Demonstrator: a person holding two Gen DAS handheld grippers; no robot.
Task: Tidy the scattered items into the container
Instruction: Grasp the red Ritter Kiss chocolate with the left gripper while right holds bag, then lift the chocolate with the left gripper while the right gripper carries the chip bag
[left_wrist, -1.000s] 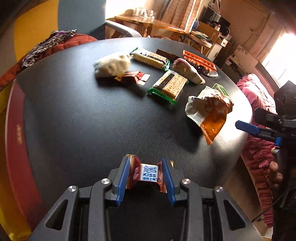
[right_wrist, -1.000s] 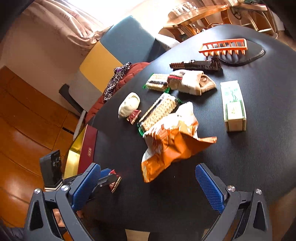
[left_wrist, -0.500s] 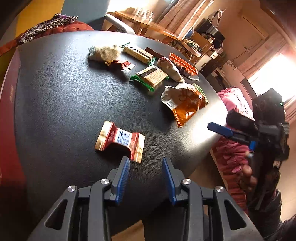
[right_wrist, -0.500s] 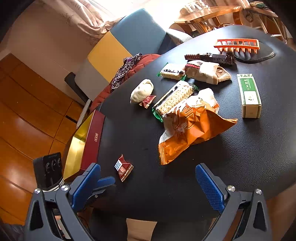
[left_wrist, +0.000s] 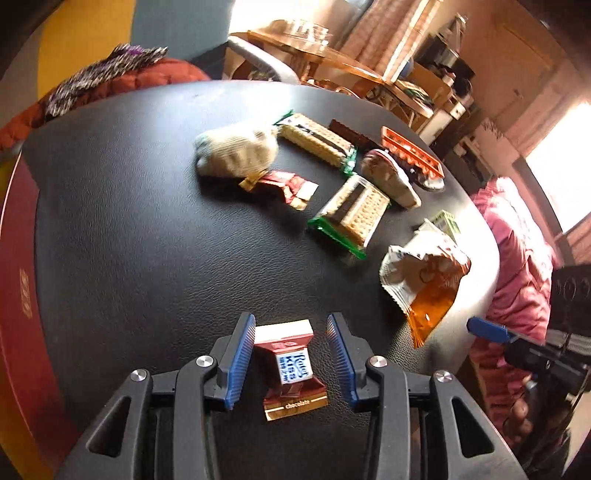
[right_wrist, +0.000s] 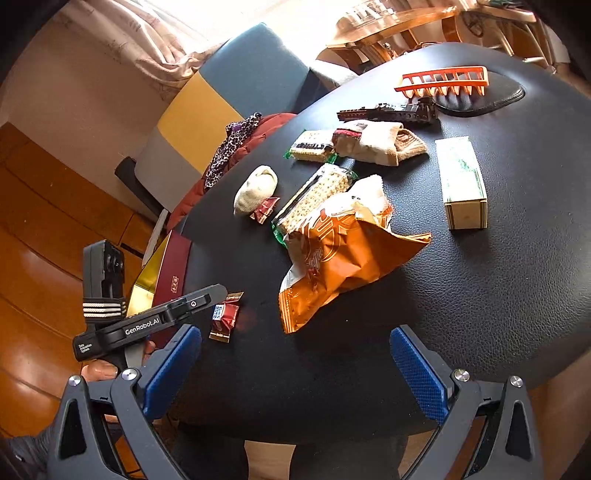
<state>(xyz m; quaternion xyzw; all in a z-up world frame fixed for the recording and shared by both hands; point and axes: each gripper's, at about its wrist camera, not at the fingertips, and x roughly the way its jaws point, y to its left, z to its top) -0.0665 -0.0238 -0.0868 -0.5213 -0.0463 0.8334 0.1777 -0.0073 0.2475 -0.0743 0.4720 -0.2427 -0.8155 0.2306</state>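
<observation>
At the bottom centre of the left wrist view, the left gripper (left_wrist: 290, 360) is straddling a small chocolate wrapper (left_wrist: 291, 367) that is lying flat on the black worktop (left_wrist: 147, 258). Its fingers (left_wrist: 242, 354) are spreading apart, with a visible gap on each side of the wrapper, so nothing is being pinched yet.

The wrapper is thin and slick, lying lengthwise between the pads. If the fingers are closing too high above the surface, they are likely catching only a crimped end, and the sweet could be twisting or slipping out on the lift.

The container, a red and gold box (right_wrist: 168, 273), is sitting at the left edge of the worktop, partly overhanging it in the right wrist view. A careless drop could be missing the opening and sending the wrapper to the wooden floor.

The right gripper (right_wrist: 295, 373) is hovering at the lower part of its own view with fingers wide apart and empty, just below the orange snack bag (right_wrist: 332, 254). The two tools are working close together, so a collision is possible.
</observation>
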